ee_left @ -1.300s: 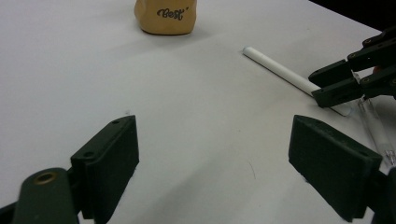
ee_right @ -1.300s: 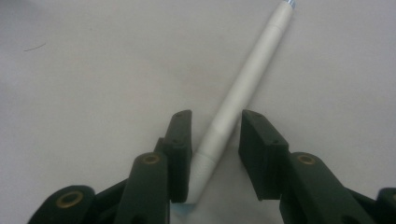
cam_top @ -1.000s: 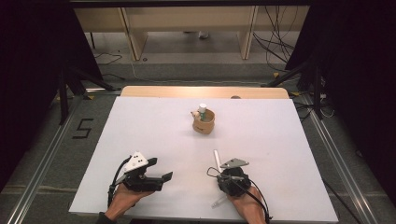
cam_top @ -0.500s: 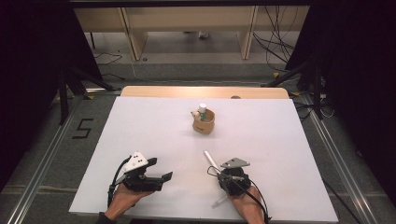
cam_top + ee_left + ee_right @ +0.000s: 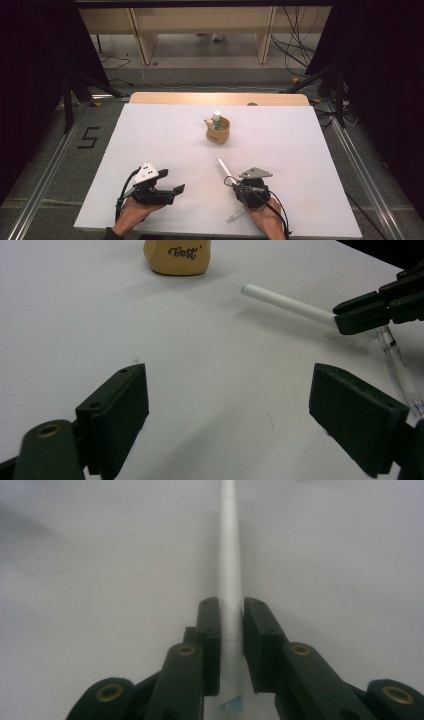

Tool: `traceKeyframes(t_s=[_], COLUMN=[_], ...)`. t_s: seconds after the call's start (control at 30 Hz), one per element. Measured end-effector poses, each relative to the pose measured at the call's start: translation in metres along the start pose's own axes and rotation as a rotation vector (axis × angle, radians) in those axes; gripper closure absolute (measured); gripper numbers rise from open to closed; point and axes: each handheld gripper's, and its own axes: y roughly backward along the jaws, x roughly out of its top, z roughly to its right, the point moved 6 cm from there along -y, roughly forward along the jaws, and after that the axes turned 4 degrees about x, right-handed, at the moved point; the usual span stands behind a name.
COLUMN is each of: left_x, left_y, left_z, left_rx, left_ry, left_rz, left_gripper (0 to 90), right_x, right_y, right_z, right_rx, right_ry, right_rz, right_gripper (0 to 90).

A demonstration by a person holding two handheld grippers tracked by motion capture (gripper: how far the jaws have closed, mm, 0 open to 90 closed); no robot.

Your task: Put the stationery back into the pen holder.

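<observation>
High view: I hold my right gripper near the table's near edge, pinching a white pen whose free end points far-left toward the cup. The cup stands well apart, at the table's far centre, with a white-capped bottle upright in it. My left gripper rests low at near left, jaws spread, holding nothing.

Left gripper view: the two black, flat-faced jaws stand wide apart over bare matt white surface. The pen is a smooth, slim cylinder. The tan cup is rounded and bears lettering.

Right gripper view: the jaws press on the pen near its rear end, so the long front part projects straight ahead, probably for aiming it into the cup.
</observation>
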Motion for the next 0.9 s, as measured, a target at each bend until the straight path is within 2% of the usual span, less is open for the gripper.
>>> traceKeyframes(t_s=[0.17, 0.33, 0.5, 0.73, 0.9], left_x=[0.000, 0.002, 0.007, 0.024, 0.035], left_y=[0.000, -0.001, -0.001, -0.003, -0.008], left_z=[0.001, 0.002, 0.005, 0.012, 0.017], left_rx=[-0.004, -0.026, -0.069, -0.132, -0.170], left_ry=[0.004, 0.037, 0.092, 0.175, 0.223], left_rz=[0.000, 0.004, 0.016, 0.042, 0.035], left_gripper=[15.7, 15.7, 15.7, 15.9, 16.5], right_x=[0.005, 0.011, 0.015, 0.020, 0.021], right_y=[0.006, 0.014, 0.019, 0.026, 0.030], right_z=[0.001, -0.003, -0.009, -0.021, -0.029], right_rx=[0.017, 0.053, 0.082, 0.112, 0.137], right_ry=[-0.012, 0.002, 0.011, 0.053, 0.074], right_rz=[0.060, 0.125, 0.167, 0.235, 0.273], right_gripper=[79.1, 79.0, 79.0, 78.9, 78.9])
